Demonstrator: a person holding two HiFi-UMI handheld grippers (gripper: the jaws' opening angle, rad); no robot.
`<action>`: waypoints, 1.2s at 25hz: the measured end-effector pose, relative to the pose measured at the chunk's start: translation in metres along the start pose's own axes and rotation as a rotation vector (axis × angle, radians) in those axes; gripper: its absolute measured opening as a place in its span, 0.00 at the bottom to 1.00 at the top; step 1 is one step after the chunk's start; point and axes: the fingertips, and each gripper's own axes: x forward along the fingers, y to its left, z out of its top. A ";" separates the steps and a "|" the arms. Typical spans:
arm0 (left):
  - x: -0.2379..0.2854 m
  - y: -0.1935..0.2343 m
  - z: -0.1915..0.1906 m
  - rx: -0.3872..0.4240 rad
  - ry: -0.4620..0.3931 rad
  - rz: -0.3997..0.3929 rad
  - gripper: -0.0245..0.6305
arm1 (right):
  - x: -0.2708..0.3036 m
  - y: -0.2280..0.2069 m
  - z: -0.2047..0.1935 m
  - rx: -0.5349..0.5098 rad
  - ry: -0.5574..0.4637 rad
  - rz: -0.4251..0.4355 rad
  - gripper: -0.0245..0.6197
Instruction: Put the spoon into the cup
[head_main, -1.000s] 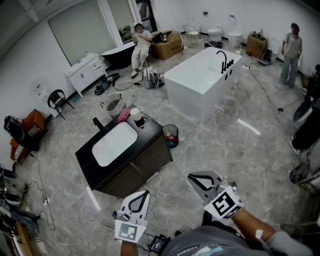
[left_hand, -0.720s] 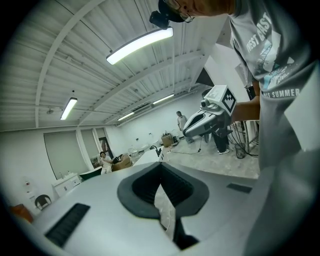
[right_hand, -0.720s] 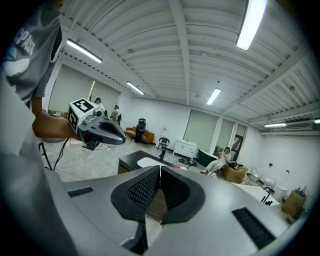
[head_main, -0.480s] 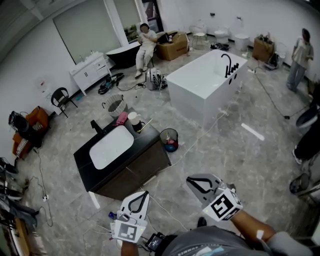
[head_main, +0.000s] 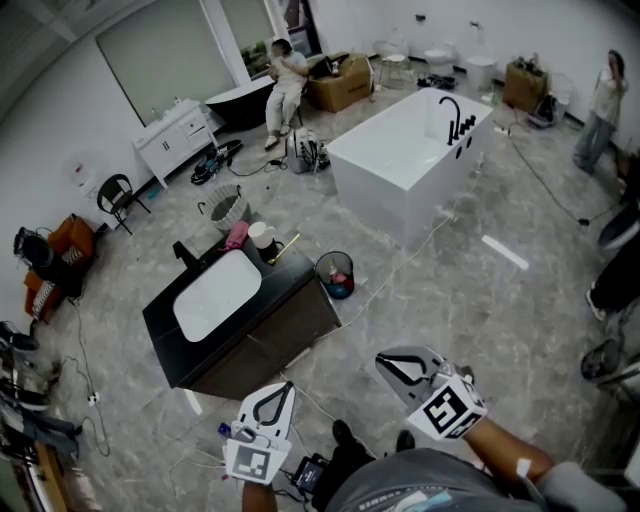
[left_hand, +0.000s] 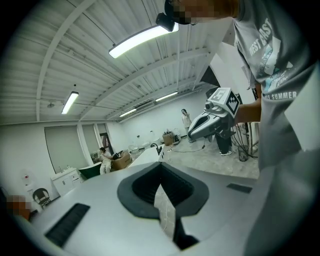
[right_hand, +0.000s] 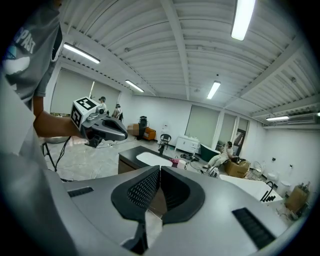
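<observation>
Grey marbled floor surrounds a black vanity (head_main: 295, 272) with a white oval basin (head_main: 218, 294). At its far corner stands a white cup (head_main: 260, 235); a thin pale spoon (head_main: 283, 246) lies just right, too small to make out. Nearby, left gripper (head_main: 287, 386) and right gripper (head_main: 381, 358) are pressed together, empty

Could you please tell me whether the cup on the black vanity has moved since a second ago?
No. The cup still stands at the vanity's far corner, beside the pink item and just beyond the white basin.
</observation>
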 end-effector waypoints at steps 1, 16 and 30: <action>0.006 0.005 -0.003 -0.013 -0.005 -0.007 0.04 | 0.004 -0.004 0.000 -0.004 0.008 -0.009 0.09; 0.031 0.072 0.002 0.024 -0.075 -0.127 0.04 | 0.050 -0.017 0.021 0.051 0.051 -0.117 0.09; 0.027 0.132 -0.026 0.032 -0.113 -0.157 0.04 | 0.105 -0.015 0.043 0.029 0.079 -0.162 0.09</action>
